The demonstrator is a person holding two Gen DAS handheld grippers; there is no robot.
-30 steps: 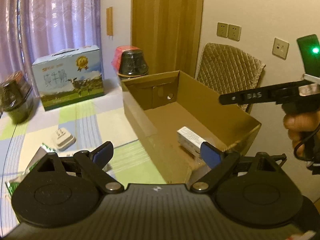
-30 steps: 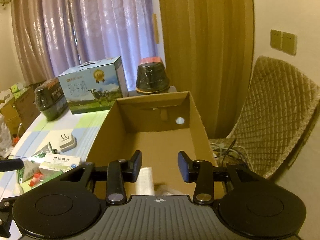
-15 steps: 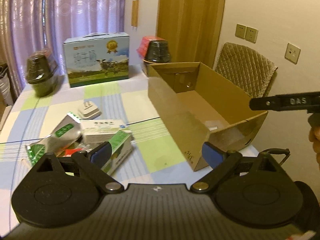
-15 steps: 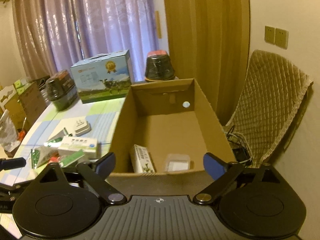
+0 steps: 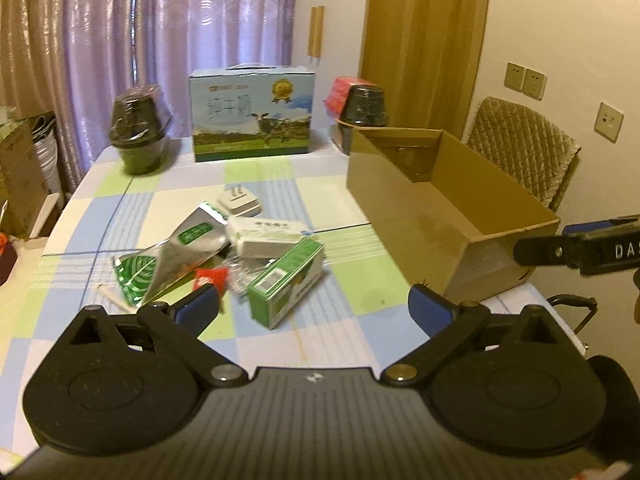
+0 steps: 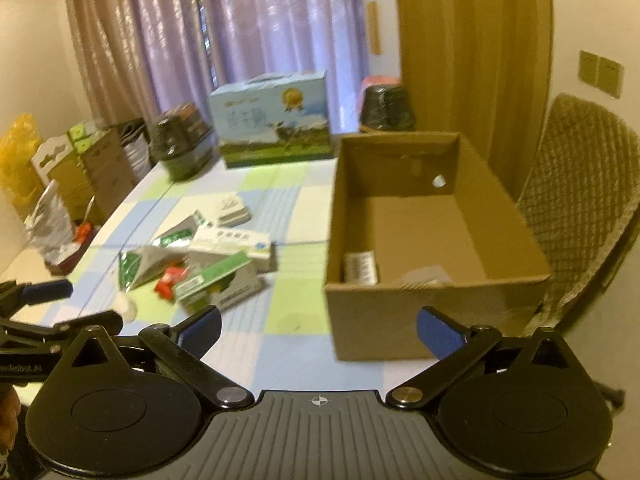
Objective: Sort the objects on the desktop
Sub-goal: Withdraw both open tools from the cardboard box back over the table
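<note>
A pile of small items lies mid-table: a green box, a white box, a silver and green pouch, a red packet and a white plug adapter. The open cardboard box stands to the right; in the right wrist view the cardboard box holds a small white carton and a clear item. My left gripper is open above the near table, empty. My right gripper is open too, before the box's front wall.
A blue milk carton case and two wrapped dark pots stand along the table's far edge. A quilted chair stands right of the box. Cartons and bags crowd the floor to the left.
Both grippers have pulled back from the cardboard box. The right one went from nearly shut over the box to wide open. The left view swung left onto the pile.
</note>
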